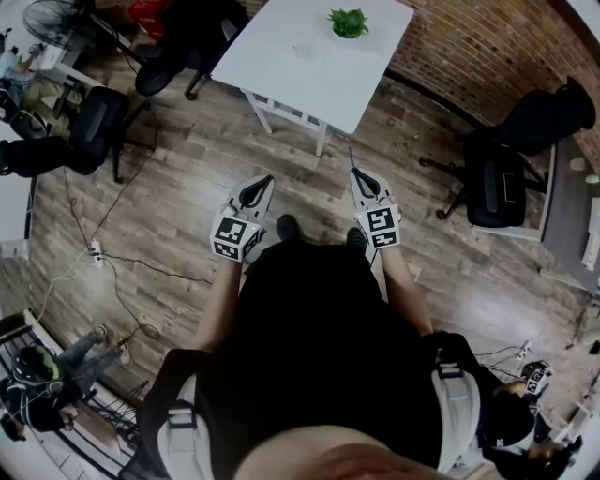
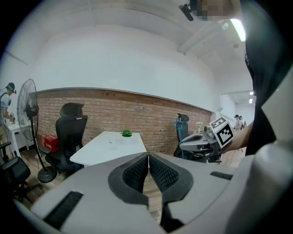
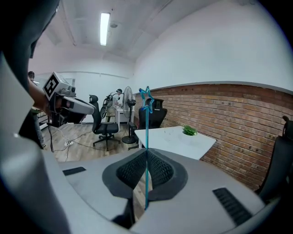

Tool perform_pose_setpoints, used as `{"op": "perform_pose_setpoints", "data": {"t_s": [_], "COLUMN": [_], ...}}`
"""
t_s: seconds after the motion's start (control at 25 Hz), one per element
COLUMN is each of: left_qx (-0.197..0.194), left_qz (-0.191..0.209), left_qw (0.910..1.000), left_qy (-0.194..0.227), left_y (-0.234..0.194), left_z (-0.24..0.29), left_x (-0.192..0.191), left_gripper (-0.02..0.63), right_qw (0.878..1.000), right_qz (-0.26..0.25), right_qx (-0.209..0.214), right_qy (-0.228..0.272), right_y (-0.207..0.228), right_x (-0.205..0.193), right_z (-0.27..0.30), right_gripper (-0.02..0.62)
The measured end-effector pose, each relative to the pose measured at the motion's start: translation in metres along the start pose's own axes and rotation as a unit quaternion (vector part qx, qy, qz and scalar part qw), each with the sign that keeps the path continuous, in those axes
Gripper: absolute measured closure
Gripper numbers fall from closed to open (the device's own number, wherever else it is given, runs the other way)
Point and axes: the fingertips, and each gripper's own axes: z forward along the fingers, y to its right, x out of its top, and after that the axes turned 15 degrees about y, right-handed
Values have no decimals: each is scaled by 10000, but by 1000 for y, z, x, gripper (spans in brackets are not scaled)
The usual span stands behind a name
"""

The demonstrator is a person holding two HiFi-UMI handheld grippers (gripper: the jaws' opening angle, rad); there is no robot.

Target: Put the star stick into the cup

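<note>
My right gripper (image 3: pixel 147 153) is shut on the star stick (image 3: pixel 147 132), a thin blue rod topped by a blue star that rises above the jaws. The left gripper view shows the same star stick (image 2: pixel 178 123) standing up from the right gripper (image 2: pixel 198 142). My left gripper (image 2: pixel 149 156) is shut with nothing in it. In the head view, the left gripper (image 1: pixel 265 180) and right gripper (image 1: pixel 354 174) are held side by side over the wooden floor, short of the white table (image 1: pixel 281 70). A faint clear cup (image 1: pixel 302 47) stands on the table.
A small green plant (image 1: pixel 349 22) sits at the table's far end. Black office chairs stand at the left (image 1: pixel 98 127) and right (image 1: pixel 502 178). A brick wall (image 1: pixel 487 47) runs behind the table. Cables and a power strip (image 1: pixel 95 251) lie on the floor at the left.
</note>
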Motion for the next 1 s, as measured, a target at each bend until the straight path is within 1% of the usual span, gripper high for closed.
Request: {"op": "perform_pose_setpoints", "data": {"t_s": [0.2,0.4,0.56,0.8,1.0], "left_qx": [65,227,262,228,306], "left_qz": [69,16,0,-28,-48], "left_qw": [10000,9997,9996,9997,9995], "left_qy": [16,29,70,70,100], "left_y": [-36,-64,-73,-81,-90], "left_z": [-24,-45,-57,-65,-61], "left_x": [1,-4,-3,-6,-2], "left_gripper": [584,583,583,583,584], "right_qw": [9999,9999,9998,9993,9994], "right_qz": [-52,-38,-75,-134,-154], "right_qx": [-114,-164,-199,-340,-315], "right_qy": [41,15,-8,-21,-17], "right_y": [-21,-40,-47,-45,-41], "right_x": [4,9,11,9,12], "right_z": [22,38,46,52,60], "right_gripper": [594,594,594,594,594]}}
